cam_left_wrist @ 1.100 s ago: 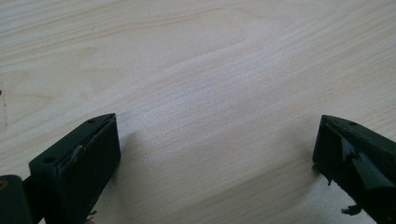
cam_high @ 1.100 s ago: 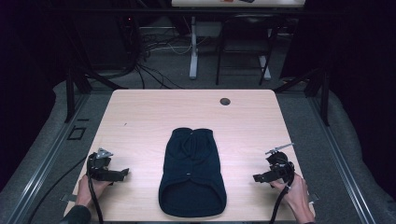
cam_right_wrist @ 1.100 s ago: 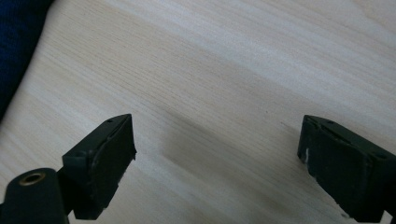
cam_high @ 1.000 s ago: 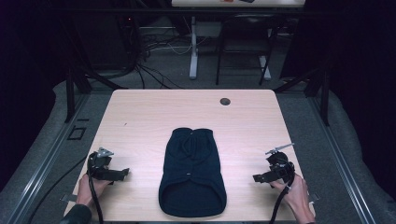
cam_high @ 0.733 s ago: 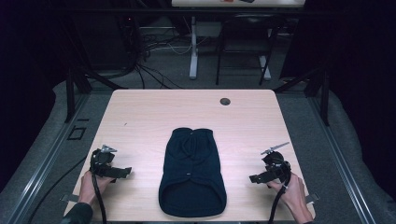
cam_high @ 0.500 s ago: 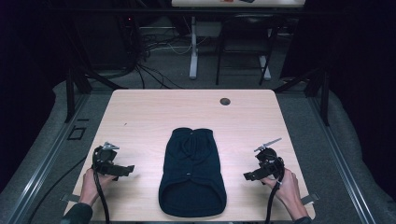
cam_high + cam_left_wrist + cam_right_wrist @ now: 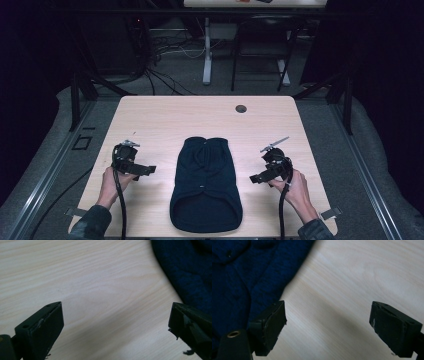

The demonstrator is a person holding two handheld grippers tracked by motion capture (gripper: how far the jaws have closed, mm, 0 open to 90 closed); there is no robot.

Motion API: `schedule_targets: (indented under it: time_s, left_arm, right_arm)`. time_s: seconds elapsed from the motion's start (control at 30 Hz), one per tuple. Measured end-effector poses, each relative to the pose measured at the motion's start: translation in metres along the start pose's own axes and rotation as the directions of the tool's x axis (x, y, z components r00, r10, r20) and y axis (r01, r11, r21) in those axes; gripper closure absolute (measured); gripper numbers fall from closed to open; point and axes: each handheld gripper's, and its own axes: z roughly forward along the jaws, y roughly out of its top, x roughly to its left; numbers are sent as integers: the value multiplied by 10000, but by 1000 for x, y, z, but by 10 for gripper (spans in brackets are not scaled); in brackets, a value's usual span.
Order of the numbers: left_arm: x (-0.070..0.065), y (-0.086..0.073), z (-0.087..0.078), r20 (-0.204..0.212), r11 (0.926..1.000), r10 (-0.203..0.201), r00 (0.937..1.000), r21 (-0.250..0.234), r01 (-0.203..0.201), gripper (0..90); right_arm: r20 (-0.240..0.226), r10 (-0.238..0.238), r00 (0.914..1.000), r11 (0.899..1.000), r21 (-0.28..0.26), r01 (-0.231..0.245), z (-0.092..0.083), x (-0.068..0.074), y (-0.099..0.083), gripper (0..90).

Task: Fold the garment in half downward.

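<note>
Navy knitted garment (image 7: 206,184) lies flat mid-bench (image 7: 165,117), untouched. Your left tongs (image 7: 146,170) and right tongs (image 7: 256,178) flank it, both spread apart and empty. Handling, probably folding, has not begun; everything remains.

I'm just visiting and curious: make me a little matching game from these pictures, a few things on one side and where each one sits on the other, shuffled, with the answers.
Things:
1. dark blue knitted garment
2. left gripper
3. right gripper
4. small round dark hole

Places:
A. far part of the light wooden table, right of the middle
B. lying flat in the middle of the table's near half
C. left of the garment, jaws apart, not touching it
D. right of the garment, jaws apart, not touching it

Pairs: 1-B, 2-C, 3-D, 4-A
</note>
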Motion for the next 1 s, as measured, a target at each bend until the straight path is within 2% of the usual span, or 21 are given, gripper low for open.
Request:
schedule_targets:
  time_s: [0.07,0.13,0.2,0.3,0.33,0.4,0.57,0.7,0.73,0.77,0.93,0.97,1.0]
  left_arm:
    - [-3,6,3,111,10000,59,9999,42,-59,0]
    - [-5,13,4,173,9999,93,9998,68,-94,0]
    - [-7,16,5,171,9999,148,9997,51,-149,0]
    - [-15,30,9,183,9987,492,9986,119,-494,0]
    - [-16,33,11,216,9985,534,9983,142,-537,1]
    - [-18,39,14,356,9988,459,9983,151,-464,1]
    - [-21,51,21,505,9987,447,9977,220,-458,2]
    - [-23,60,28,639,9991,354,9973,226,-369,8]
    - [-24,63,30,663,9989,357,9972,263,-375,9]
    - [-25,65,32,676,9988,366,9970,302,-388,11]
    - [-30,74,43,751,9980,443,9962,416,-475,22]
    - [-30,76,45,767,9978,467,9960,435,-501,25]
    - [-30,76,45,767,9978,467,9960,435,-501,28]
  right_arm:
    - [32,-148,9999,9999,37,148,3,2,7,136]
    - [-239,-136,9996,9999,-76,134,7,5,13,136]
    - [-169,-277,9995,9996,62,278,8,6,17,138]
    - [-274,-259,9993,9996,-115,256,15,10,31,139]
    - [-350,-399,9986,9992,-5,399,15,10,35,139]
    - [-409,-427,9983,9990,-166,420,17,12,43,142]
    - [-485,-445,9978,9989,-183,437,23,14,58,144]
    - [-534,-611,9967,9981,9,612,27,14,71,145]
    - [-517,-444,9977,9989,-191,435,30,15,74,148]
    - [-503,-591,9970,9983,-43,589,30,15,77,149]
    - [-658,-477,9967,9989,-10,478,40,10,91,155]
    - [-560,-323,9979,9992,-274,308,43,12,92,167]
    - [-455,-566,9974,9984,40,568,44,11,95,167]
